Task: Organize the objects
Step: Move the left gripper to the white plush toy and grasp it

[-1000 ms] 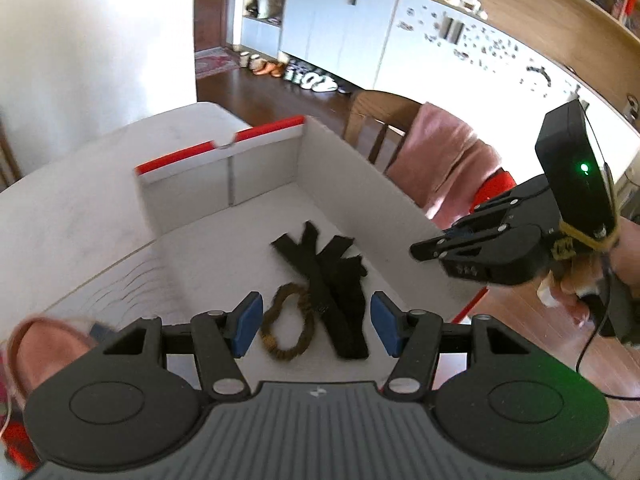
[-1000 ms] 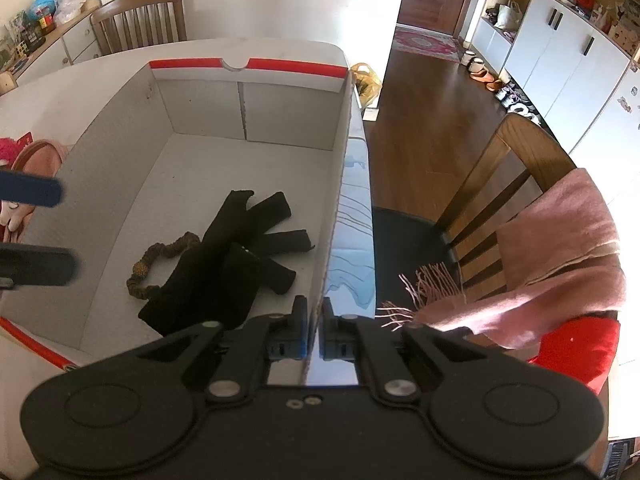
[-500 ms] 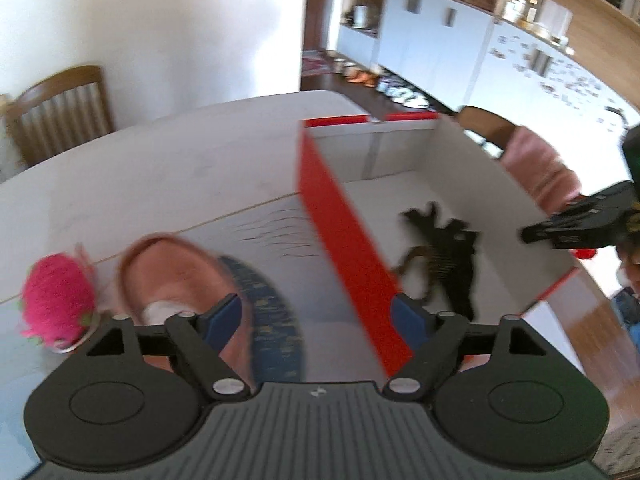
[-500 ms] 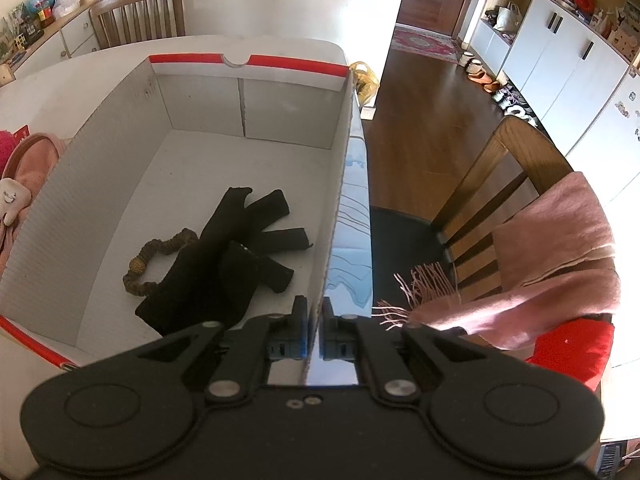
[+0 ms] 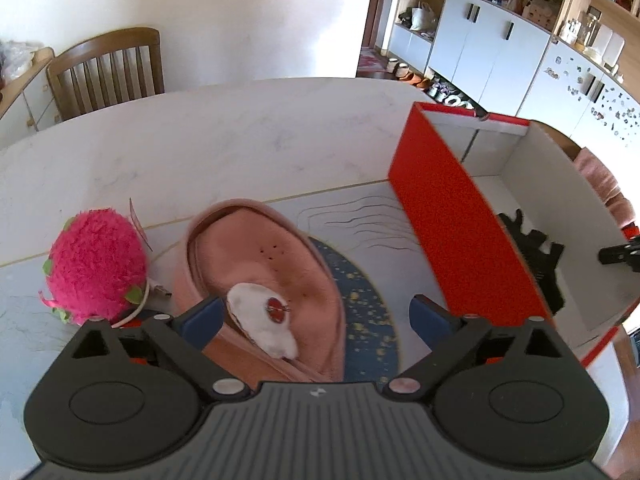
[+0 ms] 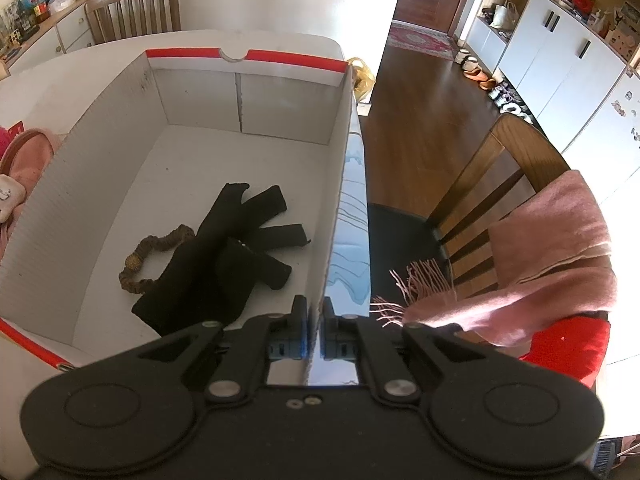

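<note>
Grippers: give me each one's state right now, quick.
Left gripper: jaws opening wide, nothing gripped, above the pink slipper.
Right gripper: shut on the box wall.

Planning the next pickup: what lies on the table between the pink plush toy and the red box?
In the left wrist view, a pink hat lies between the plush toy and the box.

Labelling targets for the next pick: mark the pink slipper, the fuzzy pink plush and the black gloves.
pink slipper (image 5: 256, 256), left wrist view, on the insole.
fuzzy pink plush (image 5: 94, 264), left wrist view, middle of its fuzzy body.
black gloves (image 6: 224, 256), right wrist view, on the palm area, inside the box.
</note>
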The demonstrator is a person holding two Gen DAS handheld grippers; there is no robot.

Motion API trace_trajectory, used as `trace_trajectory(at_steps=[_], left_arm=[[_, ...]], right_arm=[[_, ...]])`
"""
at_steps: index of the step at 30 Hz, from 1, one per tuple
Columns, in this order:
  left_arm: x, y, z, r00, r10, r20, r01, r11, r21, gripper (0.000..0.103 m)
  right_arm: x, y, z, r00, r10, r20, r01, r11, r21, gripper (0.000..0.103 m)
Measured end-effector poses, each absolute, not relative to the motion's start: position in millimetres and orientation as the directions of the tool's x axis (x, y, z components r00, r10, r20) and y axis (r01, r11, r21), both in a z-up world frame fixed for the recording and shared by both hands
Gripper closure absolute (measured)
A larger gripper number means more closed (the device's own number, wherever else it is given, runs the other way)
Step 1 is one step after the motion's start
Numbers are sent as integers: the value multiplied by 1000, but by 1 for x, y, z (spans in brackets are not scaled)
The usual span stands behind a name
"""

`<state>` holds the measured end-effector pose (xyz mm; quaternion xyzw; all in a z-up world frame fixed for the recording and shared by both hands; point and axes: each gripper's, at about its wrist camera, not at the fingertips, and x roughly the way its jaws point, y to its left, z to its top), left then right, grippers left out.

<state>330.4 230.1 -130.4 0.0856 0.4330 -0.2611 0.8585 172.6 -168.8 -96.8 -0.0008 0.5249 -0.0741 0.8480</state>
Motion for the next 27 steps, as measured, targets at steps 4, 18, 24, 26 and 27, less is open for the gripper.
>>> trace_trajectory(at_steps=[4, 18, 24, 26, 27], left_arm=[[336, 233, -140, 487, -376, -788, 533, 843, -72, 3], [349, 235, -158, 495, -333, -802, 518, 854, -35, 27], [347, 231, -160, 511, -304, -804, 535, 845, 20, 61], [347, 231, -160, 512, -299, -805, 532, 847, 24, 68], [346, 232, -160, 515, -304, -801, 532, 847, 21, 68]], right_arm=[[173, -169, -97, 436, -129, -891, 127, 989, -81, 98], [174, -167, -99, 431, -132, -893, 127, 988, -85, 98], [174, -167, -99, 429, -132, -893, 127, 988, -85, 98], [174, -167, -99, 430, -132, -893, 127, 988, -85, 98], [174, -167, -99, 430, -132, -893, 128, 988, -84, 98]])
